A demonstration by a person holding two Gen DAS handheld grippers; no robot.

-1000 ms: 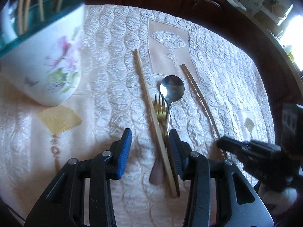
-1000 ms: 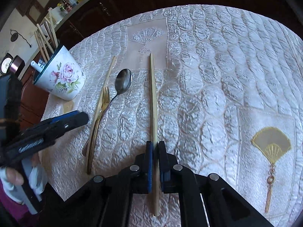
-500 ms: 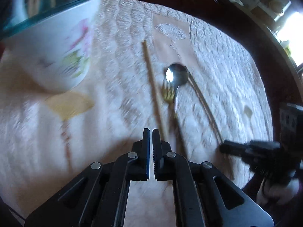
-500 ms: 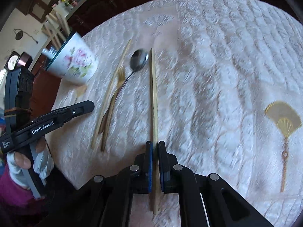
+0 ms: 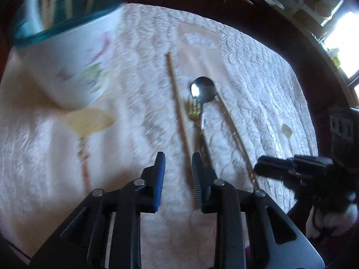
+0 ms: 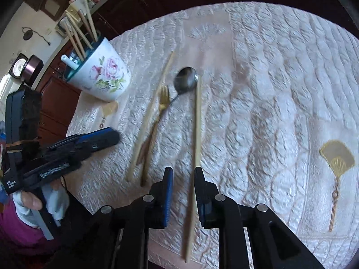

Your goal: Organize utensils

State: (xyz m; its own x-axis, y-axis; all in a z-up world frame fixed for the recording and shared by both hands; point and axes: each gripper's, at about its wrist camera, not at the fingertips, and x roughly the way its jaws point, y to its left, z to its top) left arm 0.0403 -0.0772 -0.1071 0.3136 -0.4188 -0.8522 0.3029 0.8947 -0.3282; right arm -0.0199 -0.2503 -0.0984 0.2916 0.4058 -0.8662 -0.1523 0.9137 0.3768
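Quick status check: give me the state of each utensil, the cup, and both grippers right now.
left gripper: jaws opening, empty
right gripper: jaws opening, chopstick between them
right chopstick: lying flat on cloth
left chopstick: lying flat beside fork
fork: lying flat
spoon: lying flat
floral cup: upright, holding chopsticks

The left gripper (image 5: 177, 157) at 6 o'clock is opening, one chopstick (image 5: 177, 109) between its jaws untouched. The floral cup (image 5: 74, 62) stands at 10 o'clock. The spoon (image 5: 203, 89) and the fork (image 5: 193, 112) lie near centre.
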